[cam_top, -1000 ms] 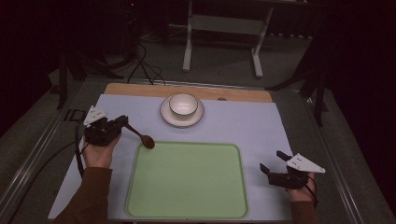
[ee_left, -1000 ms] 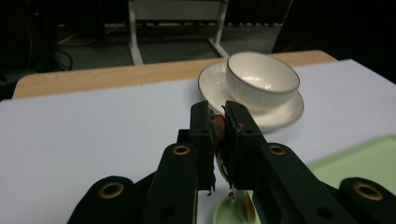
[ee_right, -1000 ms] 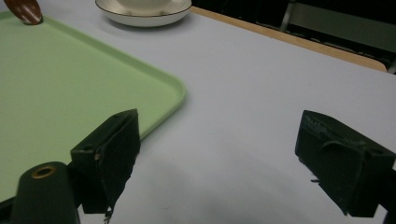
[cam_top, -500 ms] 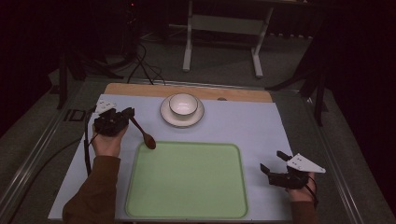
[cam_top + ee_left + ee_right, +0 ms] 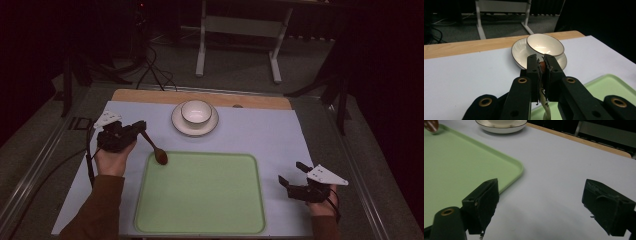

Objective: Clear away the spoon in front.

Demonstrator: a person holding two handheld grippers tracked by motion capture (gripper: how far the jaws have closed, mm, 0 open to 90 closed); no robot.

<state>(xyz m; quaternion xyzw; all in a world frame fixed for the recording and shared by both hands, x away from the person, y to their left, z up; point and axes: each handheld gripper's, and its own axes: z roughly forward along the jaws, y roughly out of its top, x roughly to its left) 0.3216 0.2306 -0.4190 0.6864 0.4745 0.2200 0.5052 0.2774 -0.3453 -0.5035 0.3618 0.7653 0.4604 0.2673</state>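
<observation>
**Spoon held over the tray's near-left corner**

The left claw [image 5: 141, 129] is clamped on the handle of a spoon [image 5: 154, 147]; in the left gripper view its two black jaws stand nearly together with the handle pinched between them. The spoon's long axis runs from the claw down and to the right, towards the person, so its dark bowl end hangs at the far-left corner of the green tray [image 5: 200, 227], just at the rim. Whether the bowl end touches the tray cannot be told. Beyond the claw, a white bowl [image 5: 195, 111] sits on a plate [image 5: 177, 125] at the far side of the surface [image 5: 260, 130], near the spoon but apart from it.

The right claw [image 5: 290, 173] rests well away, by the tray's right edge, its jaws spread wide and holding nothing. The left hand [image 5: 112, 157] is thus the one that matters: the tray lies directly below and to the right of the spoon's low end, so a short lowering would probably lay it inside.
</observation>
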